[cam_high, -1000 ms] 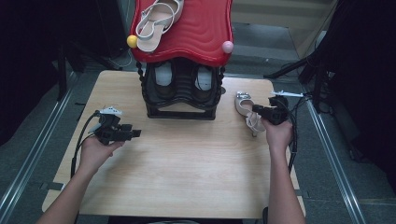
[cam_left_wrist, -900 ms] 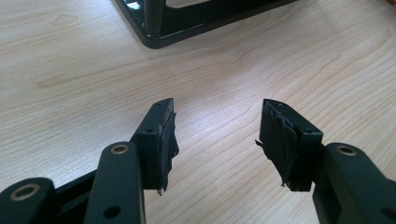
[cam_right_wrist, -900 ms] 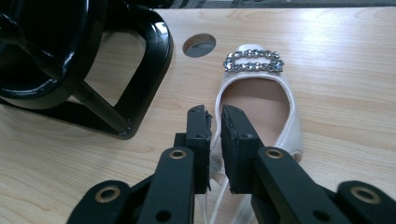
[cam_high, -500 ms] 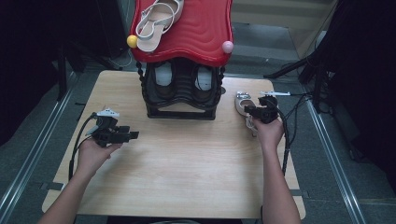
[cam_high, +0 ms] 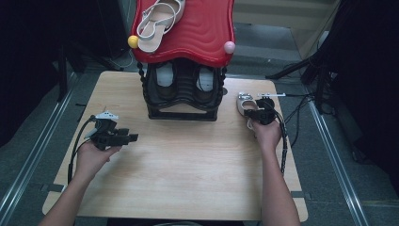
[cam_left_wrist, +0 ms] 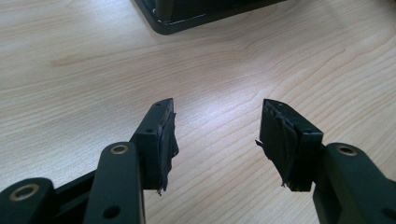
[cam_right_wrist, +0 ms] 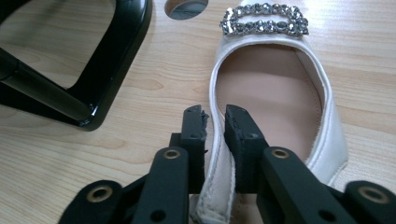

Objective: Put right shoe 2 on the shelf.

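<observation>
- Grip, right side: my right tongs are closed down on the side wall of the white shoe, one jaw outside the rim and one inside against the tan lining. The wall is pinched between them near the rear of the opening.
- Location of the shoe: it lies flat on the counter, just right of the black shoe rack, its jewelled buckle pointing away from me. The high view shows the same shoe ahead of my right hand.
- Left side: my left tongs are wide apart and hold nothing, with bare wood between the jaws. They hang above the counter to the left of the rack base, well apart from the shoe.
- Judgement on the step: I take it to be lifting the shoe for the rack, whose red top shelf already carries a strappy sandal.
- Requirement: the hold is on a thin, soft edge, so I expect the toe to droop. I should lift slowly and keep the pinch firm.
- Risk: the rack's lower frame sits close on the left, so I should raise the shoe clear before swinging across.
- Reserve: the free tongs can steady the toe if it sags.
</observation>
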`<state>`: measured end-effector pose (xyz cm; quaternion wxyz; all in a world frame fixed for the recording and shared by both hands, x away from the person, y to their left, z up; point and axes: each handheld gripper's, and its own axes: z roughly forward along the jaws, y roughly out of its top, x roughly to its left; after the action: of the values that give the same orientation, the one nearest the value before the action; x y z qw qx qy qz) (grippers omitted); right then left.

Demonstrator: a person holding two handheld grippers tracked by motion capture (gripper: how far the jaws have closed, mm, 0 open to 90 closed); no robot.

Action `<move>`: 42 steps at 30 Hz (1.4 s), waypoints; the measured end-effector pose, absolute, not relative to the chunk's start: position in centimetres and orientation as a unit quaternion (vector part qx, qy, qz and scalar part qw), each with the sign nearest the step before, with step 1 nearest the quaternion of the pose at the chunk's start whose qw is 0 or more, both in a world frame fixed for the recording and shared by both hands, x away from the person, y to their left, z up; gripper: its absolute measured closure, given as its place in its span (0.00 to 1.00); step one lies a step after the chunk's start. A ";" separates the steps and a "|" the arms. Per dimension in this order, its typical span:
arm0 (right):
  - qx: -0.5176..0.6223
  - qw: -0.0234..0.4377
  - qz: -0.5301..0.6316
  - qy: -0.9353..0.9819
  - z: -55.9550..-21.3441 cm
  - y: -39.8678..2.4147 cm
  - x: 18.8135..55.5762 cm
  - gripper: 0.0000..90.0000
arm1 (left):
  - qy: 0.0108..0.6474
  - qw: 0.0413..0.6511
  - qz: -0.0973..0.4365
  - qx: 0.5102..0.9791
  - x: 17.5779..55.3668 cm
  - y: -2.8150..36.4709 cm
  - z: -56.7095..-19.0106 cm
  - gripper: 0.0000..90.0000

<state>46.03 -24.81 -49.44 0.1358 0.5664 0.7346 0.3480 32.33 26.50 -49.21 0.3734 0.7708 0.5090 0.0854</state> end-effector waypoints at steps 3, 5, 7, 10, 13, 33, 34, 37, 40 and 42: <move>0.571 0.138 0.345 0.732 -49.5 -24.8 46.1 0.92 | 0.508 0.373 0.087 0.771 32.3 26.4 -49.2 0.51; 0.573 0.137 0.343 0.732 -49.5 -24.8 46.1 0.93 | 0.508 0.373 0.088 0.772 32.3 26.4 -49.2 0.51; 0.573 0.138 0.341 0.732 -49.4 -24.8 46.2 0.95 | 0.508 0.372 0.088 0.772 32.3 26.4 -49.2 0.51; 0.575 0.136 0.338 0.732 -49.4 -24.9 46.2 0.97 | 0.509 0.372 0.089 0.771 32.4 26.5 -49.3 0.51; 0.576 0.136 0.336 0.733 -49.3 -24.9 46.3 0.97 | 0.509 0.372 0.090 0.771 32.4 26.5 -49.3 0.51; 0.580 0.121 0.378 0.711 -47.4 -25.9 45.6 0.98 | 0.511 0.374 0.085 0.769 32.5 26.8 -49.4 0.51; 0.581 0.118 0.378 0.711 -47.3 -25.9 45.6 0.98 | 0.511 0.375 0.085 0.768 32.5 26.8 -49.4 0.51; 0.580 0.112 0.381 0.711 -47.2 -25.9 45.5 0.98 | 0.511 0.377 0.082 0.768 32.5 26.8 -49.3 0.51; 0.581 0.105 0.385 0.710 -46.9 -25.9 45.4 0.98 | 0.510 0.381 0.085 0.766 32.4 26.7 -49.2 0.51; 0.581 0.101 0.390 0.707 -46.7 -26.0 45.4 0.98 | 0.510 0.384 0.085 0.765 32.3 26.7 -49.2 0.51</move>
<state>45.44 -26.00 -46.68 0.1011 0.5806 0.7073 0.3904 32.35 26.74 -49.17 0.3843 0.7650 0.5098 0.0851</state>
